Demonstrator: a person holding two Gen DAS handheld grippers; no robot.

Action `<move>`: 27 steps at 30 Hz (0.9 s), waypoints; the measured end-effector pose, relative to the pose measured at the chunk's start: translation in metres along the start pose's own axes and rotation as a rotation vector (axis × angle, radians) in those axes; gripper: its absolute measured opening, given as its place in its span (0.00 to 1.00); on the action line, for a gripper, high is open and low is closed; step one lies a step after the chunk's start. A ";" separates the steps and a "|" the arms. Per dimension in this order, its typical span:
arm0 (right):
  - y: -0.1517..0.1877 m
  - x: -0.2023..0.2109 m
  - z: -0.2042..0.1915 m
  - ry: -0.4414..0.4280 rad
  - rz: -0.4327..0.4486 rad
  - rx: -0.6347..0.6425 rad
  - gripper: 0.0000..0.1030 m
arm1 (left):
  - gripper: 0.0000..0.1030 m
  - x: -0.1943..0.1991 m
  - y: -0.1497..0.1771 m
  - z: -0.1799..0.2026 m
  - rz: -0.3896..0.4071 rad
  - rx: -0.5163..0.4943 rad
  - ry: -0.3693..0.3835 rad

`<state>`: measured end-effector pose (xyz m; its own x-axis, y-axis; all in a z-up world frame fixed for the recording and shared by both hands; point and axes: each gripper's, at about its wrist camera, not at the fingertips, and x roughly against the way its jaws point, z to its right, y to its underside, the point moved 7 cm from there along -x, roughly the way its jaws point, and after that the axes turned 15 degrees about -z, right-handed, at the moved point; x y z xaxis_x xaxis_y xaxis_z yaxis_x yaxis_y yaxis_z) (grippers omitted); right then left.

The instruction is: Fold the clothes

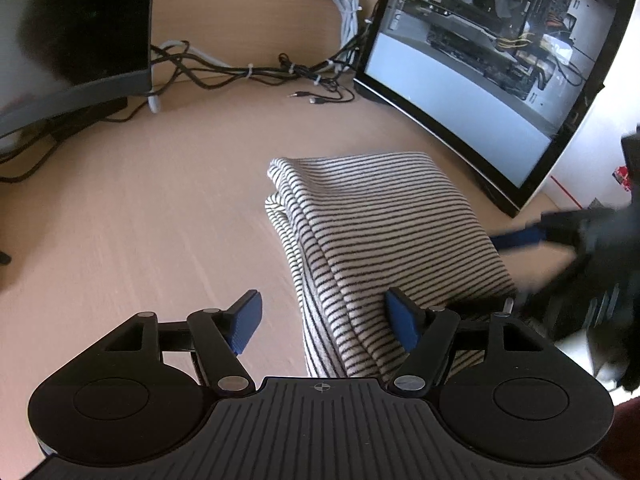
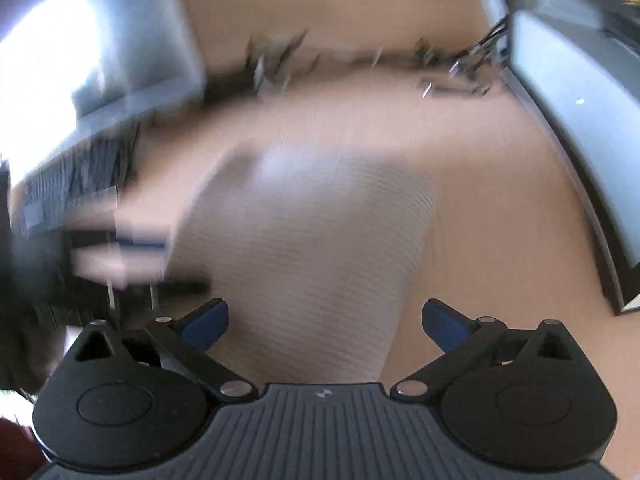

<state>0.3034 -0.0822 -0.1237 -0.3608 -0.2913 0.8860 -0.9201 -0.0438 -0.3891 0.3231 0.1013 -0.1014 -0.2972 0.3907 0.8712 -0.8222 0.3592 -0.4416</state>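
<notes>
You are working on a pale wooden desk point(image 1: 140, 220) with a matching wooden panel rising behind it. At the far left stands a dark monitor point(image 1: 76, 28) on its stand, and at the far right an open computer case point(image 1: 492, 64) shows its boards and wiring through the side. Between them a tangle of black cables point(image 1: 256, 72) runs along the back edge, bound here and there with white ties, and a coil of white cable point(image 1: 346, 4) hangs against the panel.

The striped garment point(image 1: 384, 240), cream with thin dark stripes, lies folded into a thick stack on the desk, right of centre in the left wrist view and just in front of the computer case. Its folded edges face left.

Your left gripper point(image 1: 324, 324) sits low over the near end of the stack with its jaws spread wide. The right blue pad point(image 1: 402, 320) is over the cloth, the left one over bare desk; neither visibly pinches fabric.

Your right gripper point(image 1: 516, 238) shows in the left view as a dark blurred shape at the garment's right edge. Its own camera is heavily smeared, but you can still make out both blue pads well apart above the near end of the pale fabric, with nothing between them.
</notes>
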 end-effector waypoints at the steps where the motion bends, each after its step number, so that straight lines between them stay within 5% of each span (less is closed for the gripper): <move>1: -0.009 0.003 0.006 -0.012 0.016 -0.032 1.00 | 0.72 0.000 0.000 0.000 -0.001 0.001 0.002; 7: -0.047 -0.036 0.041 -0.095 -0.052 -0.194 1.00 | 0.72 -0.002 0.002 -0.007 -0.021 0.075 0.069; 9: -0.053 -0.046 0.036 -0.196 -0.077 -0.230 0.92 | 0.72 -0.004 0.001 -0.008 -0.028 0.077 0.077; 10: -0.059 -0.043 0.029 -0.253 -0.072 -0.232 0.85 | 0.72 -0.005 0.000 -0.008 -0.031 0.077 0.081; 13: -0.077 -0.004 0.002 -0.302 0.068 -0.123 0.82 | 0.72 -0.007 -0.002 -0.010 -0.042 0.079 0.093; 15: -0.084 0.009 -0.010 -0.201 0.115 -0.030 0.82 | 0.72 -0.009 -0.004 -0.013 -0.047 0.089 0.102; 18: -0.083 -0.020 -0.012 0.060 0.037 0.097 0.82 | 0.73 -0.010 -0.013 -0.014 -0.039 0.108 0.110; 21: -0.072 -0.040 -0.015 0.225 0.059 0.200 0.87 | 0.71 -0.003 -0.021 -0.014 -0.035 0.101 0.101; 27: -0.069 -0.035 -0.016 0.221 0.078 0.173 0.90 | 0.67 0.010 -0.035 -0.013 -0.026 0.087 0.083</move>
<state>0.3773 -0.0534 -0.1232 -0.4714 -0.0863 0.8777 -0.8555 -0.1972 -0.4789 0.3556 0.1041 -0.0799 -0.2369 0.4520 0.8599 -0.8690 0.2971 -0.3956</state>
